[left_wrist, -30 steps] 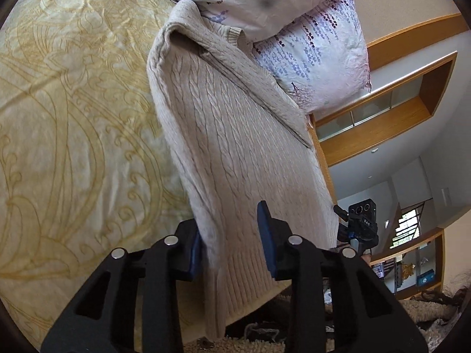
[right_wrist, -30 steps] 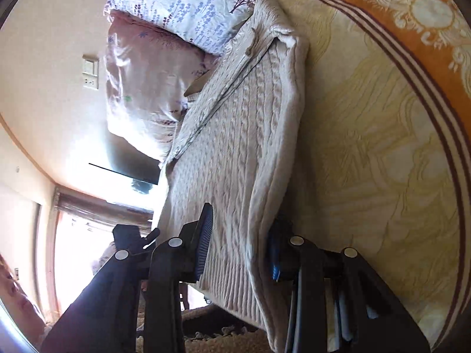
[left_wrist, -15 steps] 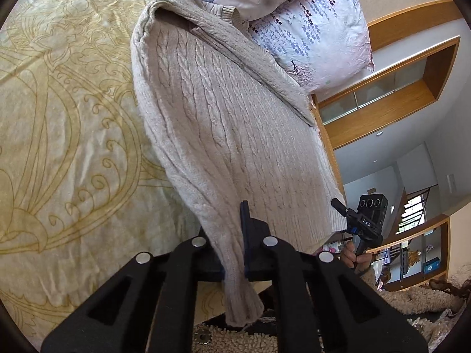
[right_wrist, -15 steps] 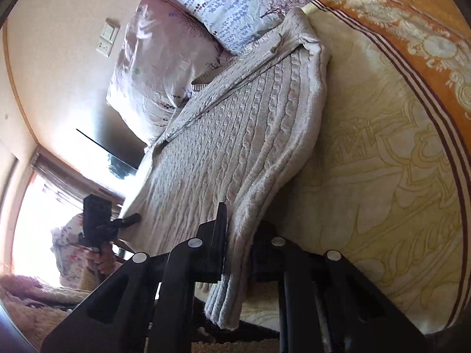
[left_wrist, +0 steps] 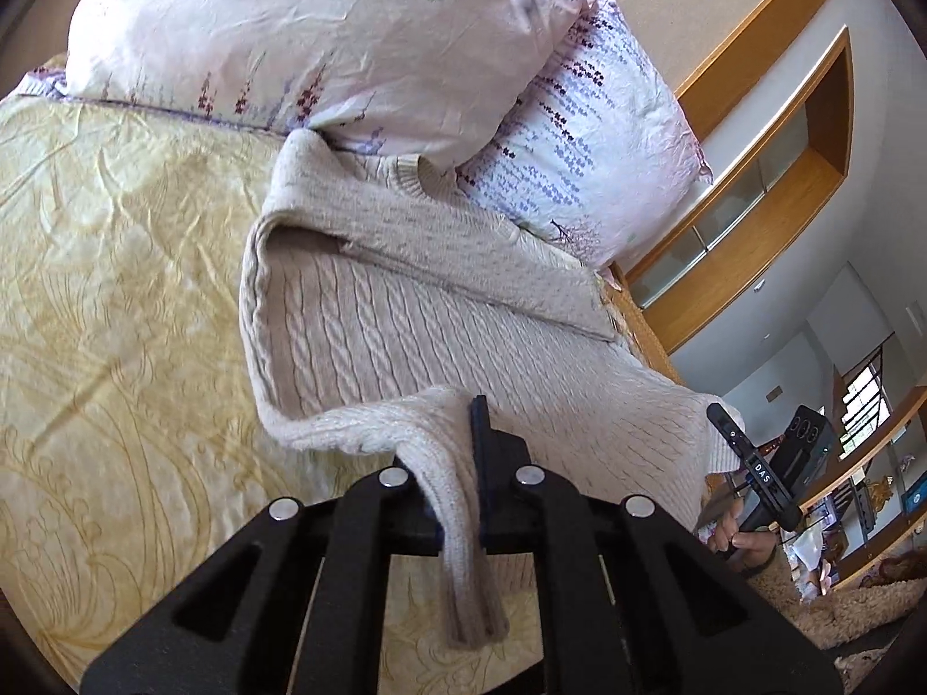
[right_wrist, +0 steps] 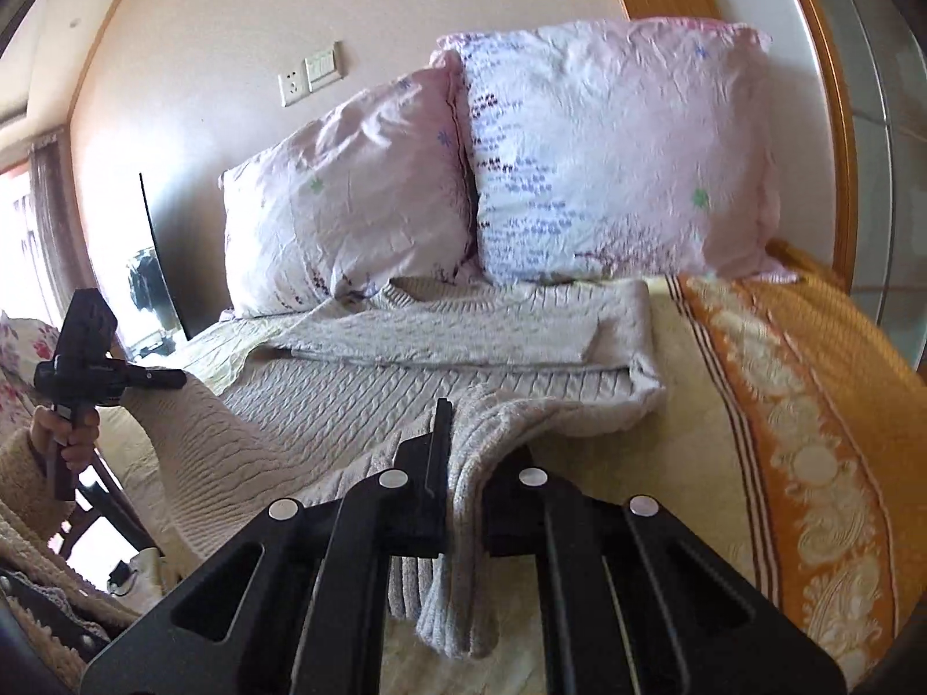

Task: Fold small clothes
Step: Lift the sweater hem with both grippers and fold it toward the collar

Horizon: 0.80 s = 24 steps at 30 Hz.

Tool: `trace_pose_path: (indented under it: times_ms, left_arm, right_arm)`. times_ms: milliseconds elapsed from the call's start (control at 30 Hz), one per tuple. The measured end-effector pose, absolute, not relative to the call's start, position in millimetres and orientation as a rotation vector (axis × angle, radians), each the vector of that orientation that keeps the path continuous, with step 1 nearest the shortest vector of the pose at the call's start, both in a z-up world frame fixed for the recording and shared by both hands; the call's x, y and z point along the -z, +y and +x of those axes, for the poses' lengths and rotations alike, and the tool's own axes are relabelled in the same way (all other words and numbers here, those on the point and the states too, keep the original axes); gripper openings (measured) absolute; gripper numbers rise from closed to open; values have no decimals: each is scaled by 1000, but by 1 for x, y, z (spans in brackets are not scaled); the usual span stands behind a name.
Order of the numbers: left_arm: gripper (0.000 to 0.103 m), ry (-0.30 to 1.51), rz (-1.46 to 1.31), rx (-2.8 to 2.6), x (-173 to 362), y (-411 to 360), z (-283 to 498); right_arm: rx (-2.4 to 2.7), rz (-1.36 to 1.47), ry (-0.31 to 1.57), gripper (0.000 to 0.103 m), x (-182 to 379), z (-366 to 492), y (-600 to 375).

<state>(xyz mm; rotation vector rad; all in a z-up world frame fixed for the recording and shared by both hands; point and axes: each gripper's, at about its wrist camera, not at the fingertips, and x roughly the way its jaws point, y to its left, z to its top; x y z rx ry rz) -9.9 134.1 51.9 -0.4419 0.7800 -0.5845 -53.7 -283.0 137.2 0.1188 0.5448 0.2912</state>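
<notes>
A bed with a pale yellow patterned cover (left_wrist: 116,301), orange-bordered at the right, carries 2 crumpled pink floral pillows (right_wrist: 614,150) against a beige wall (right_wrist: 232,17). A white switch plate and socket (right_wrist: 310,78) sit on that wall. Bright daylight enters at the far left, beside a wooden-framed glass partition (left_wrist: 753,214).

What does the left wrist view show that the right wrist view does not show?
Only the left wrist view shows the wooden shelf on the wall and the right gripper from outside.

Only the right wrist view shows the wall socket, the orange border of the bedcover and the left gripper from outside.

Both show the beige sweater, clamped at its hem by each gripper, and the two floral pillows.
</notes>
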Motion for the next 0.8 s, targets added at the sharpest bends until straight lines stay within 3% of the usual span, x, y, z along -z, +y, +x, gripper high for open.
trace_pose_path:
  times_ms: [300, 533, 800]
  left_arm:
    - [6, 612, -593, 458, -79, 159, 49]
    - [6, 612, -623, 420, -78, 152, 90]
    - [6, 538, -688, 320, -82, 136, 141]
  right_arm:
    - [-87, 12, 332, 7, -168, -5, -270]
    - [-71, 29, 353, 7, -168, 41, -262]
    - [91, 250, 428, 7, -159, 108, -277]
